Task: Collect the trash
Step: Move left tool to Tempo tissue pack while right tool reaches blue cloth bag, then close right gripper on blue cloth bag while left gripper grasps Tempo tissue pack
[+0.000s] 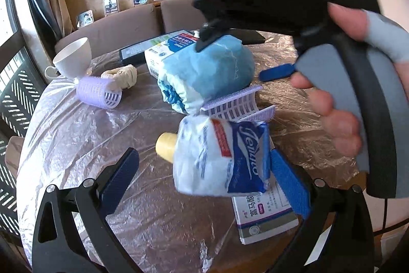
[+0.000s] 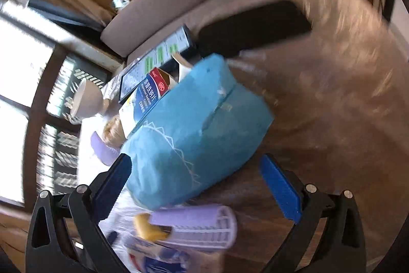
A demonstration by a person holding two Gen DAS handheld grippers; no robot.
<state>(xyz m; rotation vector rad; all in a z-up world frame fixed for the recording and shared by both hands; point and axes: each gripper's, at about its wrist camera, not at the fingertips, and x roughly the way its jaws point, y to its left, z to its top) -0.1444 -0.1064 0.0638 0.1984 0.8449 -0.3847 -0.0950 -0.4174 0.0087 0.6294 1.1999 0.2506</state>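
Left wrist view: left gripper (image 1: 204,165), jaws wide, frames the tissue pack (image 1: 219,157) without gripping it. Centre it, then close gently. Right gripper (image 2: 194,186) gapes empty beside the blue bundle (image 2: 196,129).

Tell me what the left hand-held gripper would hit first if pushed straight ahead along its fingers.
Most likely the white-and-blue tissue pack, which sits between the open fingers of the left hand-held gripper, close to its right finger. The yellow roll lies just behind it. Depth is hard to judge through the fisheye.
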